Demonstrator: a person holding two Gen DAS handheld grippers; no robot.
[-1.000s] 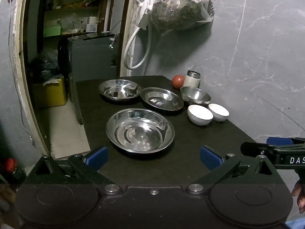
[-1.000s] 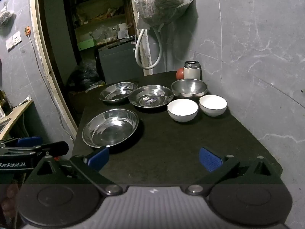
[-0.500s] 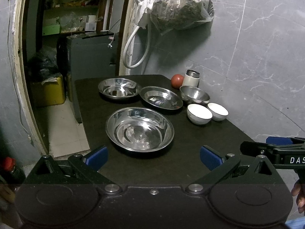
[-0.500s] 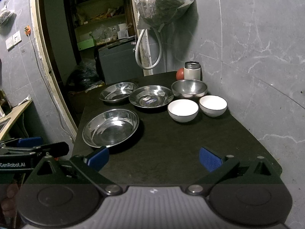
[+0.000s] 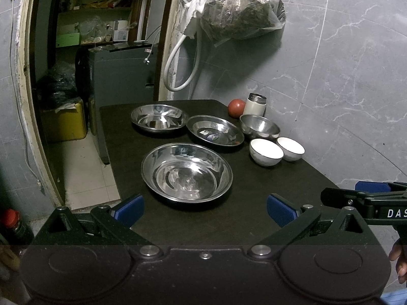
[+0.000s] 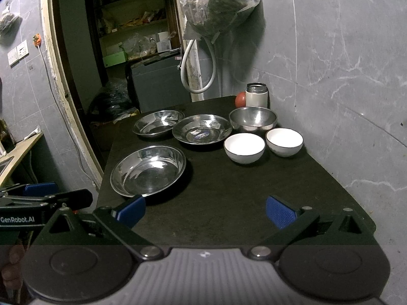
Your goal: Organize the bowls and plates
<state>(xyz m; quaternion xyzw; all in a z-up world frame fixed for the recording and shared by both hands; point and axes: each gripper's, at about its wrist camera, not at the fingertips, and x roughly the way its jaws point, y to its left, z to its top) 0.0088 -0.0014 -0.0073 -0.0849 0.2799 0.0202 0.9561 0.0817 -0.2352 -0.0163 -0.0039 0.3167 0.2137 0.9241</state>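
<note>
Three steel plates lie on the black table (image 5: 244, 218): a large near plate (image 5: 187, 171) (image 6: 148, 170), a far-left plate (image 5: 159, 119) (image 6: 159, 122) and a middle plate (image 5: 215, 133) (image 6: 202, 132). A steel bowl (image 5: 259, 127) (image 6: 253, 119) stands by the wall, with two white bowls (image 5: 265, 151) (image 5: 290, 148) (image 6: 244, 148) (image 6: 284, 138) in front of it. My left gripper (image 5: 204, 208) hangs open at the table's near edge, short of the large plate. My right gripper (image 6: 204, 209) is open and empty over the near edge.
A white flask (image 5: 255, 104) and a red round fruit (image 5: 236, 108) stand at the far right corner by the marble wall. A bagged bundle (image 5: 241, 15) and a white hose (image 5: 178, 63) hang above. A doorway with shelves and a yellow container (image 5: 64, 122) lies to the left.
Both grippers stay open; the views have hardly shifted. Nothing on the table has moved.
</note>
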